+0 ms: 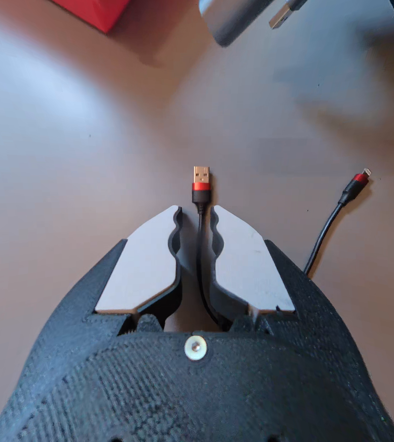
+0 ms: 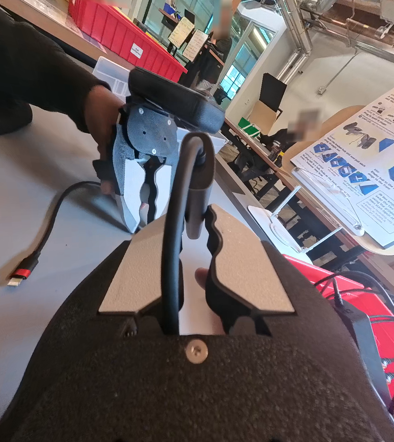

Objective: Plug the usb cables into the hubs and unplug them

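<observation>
The left gripper (image 1: 196, 210) hangs narrowly parted over the table (image 1: 71, 143), straddling the black cable behind the USB plug (image 1: 201, 181), not clamped. The right gripper (image 2: 192, 216) holds the grey hub (image 2: 197, 203) aloft. Closing on cord instead of plug could let the plug swivel and miss the port. Only the right view shows the hand (image 2: 100, 124); only the left shows the plug's face.

USB plug (image 1: 201, 183) on table (image 1: 71, 143), small connector (image 1: 360, 178) right

Red bin (image 2: 129, 39) on far bench. Instruction board (image 2: 368, 167) propped on white stand (image 2: 284, 229), right. Clear plastic organizer (image 2: 112, 74) behind. Grey tabletop (image 1: 71, 143).
</observation>
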